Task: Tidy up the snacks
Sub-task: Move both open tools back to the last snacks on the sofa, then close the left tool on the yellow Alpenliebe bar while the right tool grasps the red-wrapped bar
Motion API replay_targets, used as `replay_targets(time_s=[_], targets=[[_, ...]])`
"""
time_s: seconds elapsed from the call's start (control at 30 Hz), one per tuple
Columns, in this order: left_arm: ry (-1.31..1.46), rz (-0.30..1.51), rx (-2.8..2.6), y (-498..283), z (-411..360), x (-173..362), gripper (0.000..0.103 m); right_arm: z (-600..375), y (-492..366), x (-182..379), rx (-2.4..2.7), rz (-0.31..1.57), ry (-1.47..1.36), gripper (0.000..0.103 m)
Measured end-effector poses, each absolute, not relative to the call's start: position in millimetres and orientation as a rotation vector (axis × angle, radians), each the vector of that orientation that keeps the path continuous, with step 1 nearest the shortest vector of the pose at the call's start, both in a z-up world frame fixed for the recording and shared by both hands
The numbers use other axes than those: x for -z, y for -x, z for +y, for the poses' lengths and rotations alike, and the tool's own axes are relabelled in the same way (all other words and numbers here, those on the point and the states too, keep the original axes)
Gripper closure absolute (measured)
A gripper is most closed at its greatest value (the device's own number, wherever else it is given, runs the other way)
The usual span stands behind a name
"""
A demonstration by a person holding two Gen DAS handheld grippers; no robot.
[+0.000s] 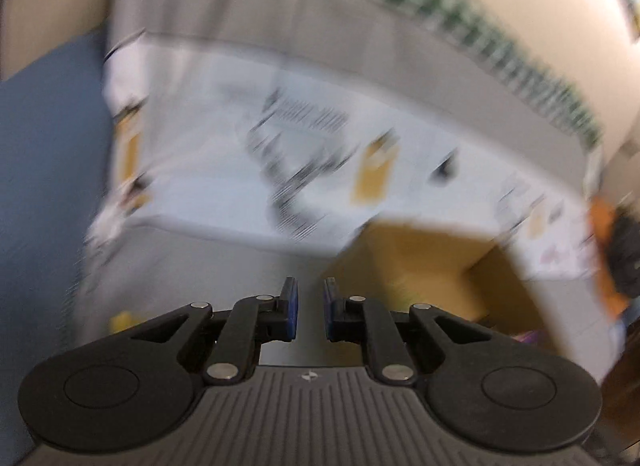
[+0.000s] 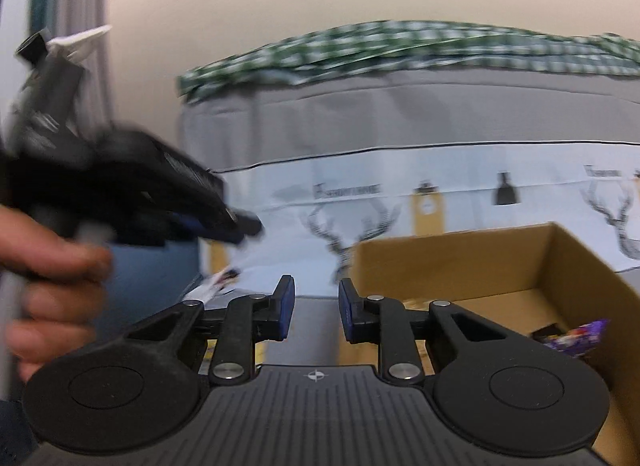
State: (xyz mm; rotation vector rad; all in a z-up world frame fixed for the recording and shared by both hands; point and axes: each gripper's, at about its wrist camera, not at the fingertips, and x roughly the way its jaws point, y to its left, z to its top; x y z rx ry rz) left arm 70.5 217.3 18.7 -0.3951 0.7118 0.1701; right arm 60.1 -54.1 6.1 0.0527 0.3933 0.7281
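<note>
left wrist view, heavily blurred: my left gripper (image 1: 310,308) points down toward a pale cloth (image 1: 224,185) printed with dark antlered figures and yellow blocks. my left jaws are clenched down to a narrow slit, with nothing between the blue pads (image 1: 293,308). behind the cloth rises a grey cushion back (image 1: 280,13), topped by a green checked fabric (image 1: 500,45). an open cardboard box (image 1: 420,258) sits to the right of my fingers, its inside too smeared to read. a blue surface (image 1: 44,145) fills the left edge.

right wrist view, sharper: my right gripper (image 2: 317,306) points nearly level at the same printed cloth (image 2: 380,193), where a stag's head is printed straight ahead. my right jaws stand a little apart and grasp nothing. the cardboard box (image 2: 440,262) lies ahead and to the right, its near wall just beyond my right finger. inside it, near the right corner, lies a purple snack wrapper (image 2: 576,340), with a dark packet (image 2: 546,332) just beside it. at upper left, the person's left hand (image 2: 48,290) grips the handle of my left gripper (image 2: 248,225), which hangs blurred above the blue surface (image 2: 156,278). a small white-and-dark wrapper (image 2: 218,282) lies on the table near my left finger; its kind cannot be told.
</note>
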Motion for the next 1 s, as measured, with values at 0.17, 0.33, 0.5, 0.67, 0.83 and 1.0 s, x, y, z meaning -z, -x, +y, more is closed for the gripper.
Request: replay_targets(time_s=[0.17,0.33,0.5,0.67,0.83,1.0], targets=[[0.458,0.726,-0.202,-65.8,264.7,-8.3,0.089,-20.8,-34.4,2.7,-0.858,0.385,0.075,0.078],[0.541,0.752,-0.266,-56.4,303.0,-0.9,0.089,5.5,-19.4,11.8,-0.957,0.410,0.158,0.078],[0.570,0.746,-0.293,-52.9,317.7,-2.0,0.089,46.0,-26.9,25.2,-1.021,0.557,0.208,0.071],[0.549,0.766,-0.319,-52.0,322.1,1.2,0.089,97.6,-42.8,58.6,-1.012,0.652,0.284,0.051],[0.572,0.764,-0.319,-51.0,327.7,3.5,0.089,139.2,-66.2,91.6,-0.961,0.702,0.355,0.051],[0.568,0.770,-0.306,-53.5,327.7,5.3,0.089,145.8,-72.8,101.4,-0.972,0.717,0.377,0.085]])
